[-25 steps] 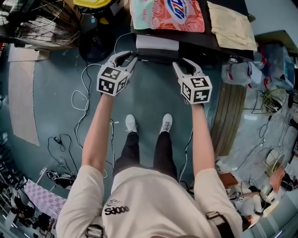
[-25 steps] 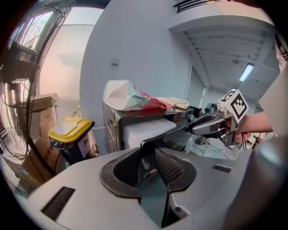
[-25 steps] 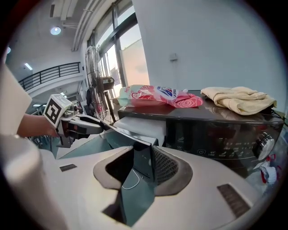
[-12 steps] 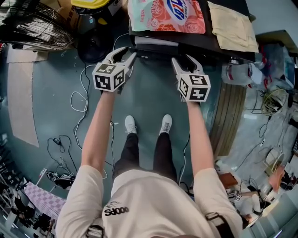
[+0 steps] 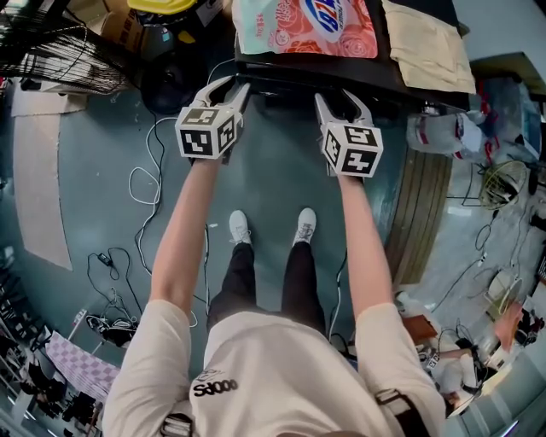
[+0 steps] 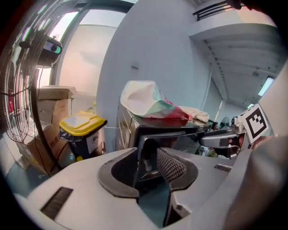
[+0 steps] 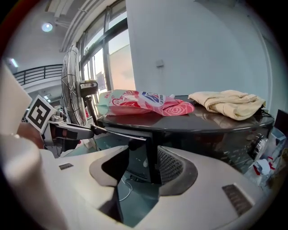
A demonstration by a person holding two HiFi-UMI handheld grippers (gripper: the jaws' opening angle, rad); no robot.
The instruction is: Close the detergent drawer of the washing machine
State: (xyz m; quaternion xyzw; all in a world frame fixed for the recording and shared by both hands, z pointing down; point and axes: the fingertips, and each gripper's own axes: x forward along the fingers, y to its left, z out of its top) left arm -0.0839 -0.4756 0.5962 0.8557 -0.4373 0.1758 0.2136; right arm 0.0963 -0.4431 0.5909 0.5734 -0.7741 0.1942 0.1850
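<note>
The black washing machine (image 5: 380,84) fills the top of the head view, with a pink detergent bag (image 5: 307,26) and a folded beige cloth (image 5: 426,47) on its lid. The detergent drawer (image 5: 286,82) shows only as a thin dark strip, about level with the machine's front. My left gripper (image 5: 232,85) is at the drawer's left end and my right gripper (image 5: 337,96) at its right end. In the left gripper view the drawer's front edge (image 6: 146,141) stands between the open jaws, which have just been closing a little. In the right gripper view the drawer's corner (image 7: 137,143) stands between jaws that have just been opening.
A bin with a yellow lid (image 6: 83,128) and cardboard boxes (image 6: 49,112) stand left of the machine, beside a wire-caged fan (image 5: 60,43). Cables (image 5: 145,183) trail over the blue-grey floor by the person's shoes (image 5: 241,226). Clutter lines the right side (image 5: 499,183).
The drawer's pale top stuck out a second ago; now it has slid into the machine. Both grippers moved toward the machine with it, and their jaws stand wider.
</note>
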